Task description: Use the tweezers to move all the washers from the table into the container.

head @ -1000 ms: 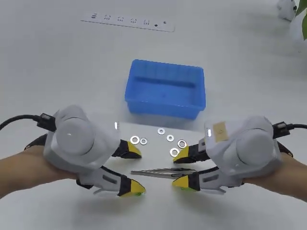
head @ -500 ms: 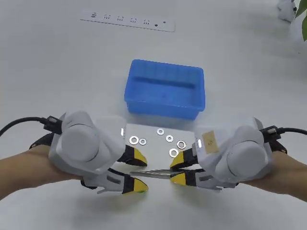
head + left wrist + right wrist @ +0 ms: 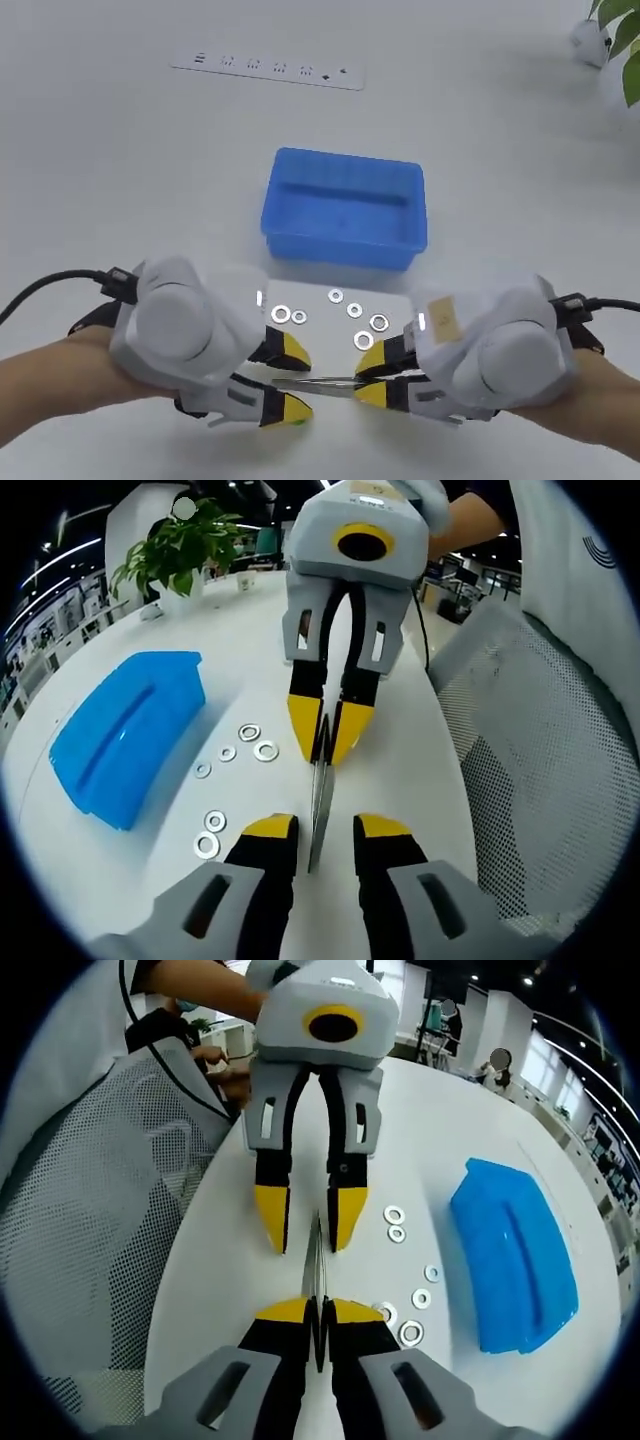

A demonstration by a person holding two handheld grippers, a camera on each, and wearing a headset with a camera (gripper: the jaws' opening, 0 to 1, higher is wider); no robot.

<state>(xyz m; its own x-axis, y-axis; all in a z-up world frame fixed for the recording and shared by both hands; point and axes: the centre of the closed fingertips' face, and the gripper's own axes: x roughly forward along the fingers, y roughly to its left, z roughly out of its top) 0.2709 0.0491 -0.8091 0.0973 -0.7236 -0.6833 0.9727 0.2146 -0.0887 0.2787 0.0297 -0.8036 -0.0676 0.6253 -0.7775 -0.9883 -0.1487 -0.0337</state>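
Observation:
Thin metal tweezers (image 3: 322,382) lie flat on the white table between the two grippers. My right gripper (image 3: 372,378) (image 3: 320,1312) is shut on one end of the tweezers (image 3: 316,1260). Facing it, my left gripper (image 3: 290,377) (image 3: 325,832) stands open, its yellow tips on either side of the other end of the tweezers (image 3: 318,815) without touching. Several steel washers (image 3: 354,311) (image 3: 265,750) (image 3: 411,1333) lie loose just beyond the tweezers. Behind them stands the blue container (image 3: 340,250) (image 3: 125,730) (image 3: 515,1250), with nothing visible inside.
A white power strip (image 3: 268,70) lies at the table's far side. A green plant (image 3: 622,45) (image 3: 175,565) stands at the far right corner. A mesh chair back (image 3: 520,750) sits close behind the table's near edge.
My right gripper slid left along the tweezers and its jaws came together on them. My left gripper edged right, staying open around the other end. The camera tilted slightly.

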